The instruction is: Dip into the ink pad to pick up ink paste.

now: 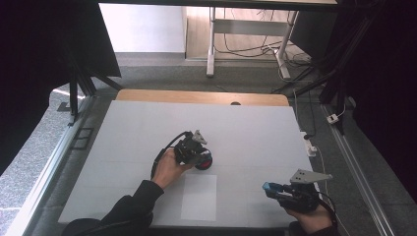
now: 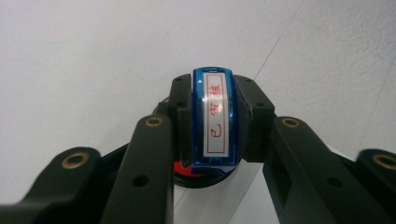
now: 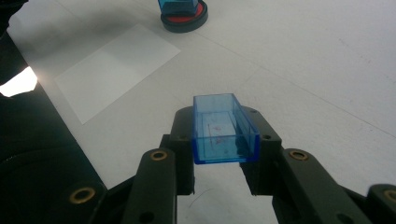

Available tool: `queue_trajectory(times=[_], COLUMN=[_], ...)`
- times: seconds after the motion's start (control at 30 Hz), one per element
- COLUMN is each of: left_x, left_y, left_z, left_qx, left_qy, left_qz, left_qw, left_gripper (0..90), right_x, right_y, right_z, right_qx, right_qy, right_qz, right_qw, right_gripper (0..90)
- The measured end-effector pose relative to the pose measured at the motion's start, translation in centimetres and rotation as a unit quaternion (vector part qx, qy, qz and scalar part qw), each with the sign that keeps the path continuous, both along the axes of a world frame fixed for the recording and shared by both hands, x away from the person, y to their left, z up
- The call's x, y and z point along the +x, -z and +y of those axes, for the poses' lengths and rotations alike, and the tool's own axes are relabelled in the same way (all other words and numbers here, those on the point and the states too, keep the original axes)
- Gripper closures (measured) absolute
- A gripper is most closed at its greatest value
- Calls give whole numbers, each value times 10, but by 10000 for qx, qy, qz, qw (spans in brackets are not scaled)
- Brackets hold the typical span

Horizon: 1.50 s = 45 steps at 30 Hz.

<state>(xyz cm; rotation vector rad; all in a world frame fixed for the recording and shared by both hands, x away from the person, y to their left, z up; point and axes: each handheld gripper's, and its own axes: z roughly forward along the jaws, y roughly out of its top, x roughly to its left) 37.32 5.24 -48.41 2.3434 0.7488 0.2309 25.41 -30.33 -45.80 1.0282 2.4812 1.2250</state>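
Here the left gripper (image 1: 200, 156) sits near the middle of the white table top (image 1: 147, 128), its black jaws clamped on a blue translucent plastic stamp with a white label of red characters (image 2: 213, 116). The stamp stands on a round black ink pad with a red centre (image 1: 205, 162), seen beneath it in the left gripper view. The right gripper (image 1: 275, 189) hovers close to the table's near right corner, jaws closed on a clear blue rectangular plastic stamp cap (image 3: 225, 128), open side facing the camera in the right gripper view. A white sheet of paper (image 1: 198, 196) lies flat between the two grippers, near the front edge and just beside the ink pad. The far half of the table and its left side lie bare, with wide room out to the wooden strip (image 1: 201, 97) along the far edge. The right gripper has little margin to the right and near edges.
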Motion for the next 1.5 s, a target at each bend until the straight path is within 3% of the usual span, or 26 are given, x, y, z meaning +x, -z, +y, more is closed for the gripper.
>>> queue_trajectory(times=[0.33, 1.0, 1.5], left_x=[8, 5, 1], left_y=[4, 3, -10], left_z=[10, 9, 19], left_qx=[-408, -353, -612], left_qy=[-63, -64, -13], left_qz=[295, 161, 155], left_qw=[9987, 9992, 9980], left_gripper=[709, 703, 702], right_x=[0, 0, 0], right_y=[0, 0, 0], right_z=[0, 0, 1], right_qx=[-27, -7, -18], right_qy=[-11, -34, -45], right_qz=[13, 13, 1], right_qw=[10000, 10000, 10000], right_gripper=[684, 684, 684])
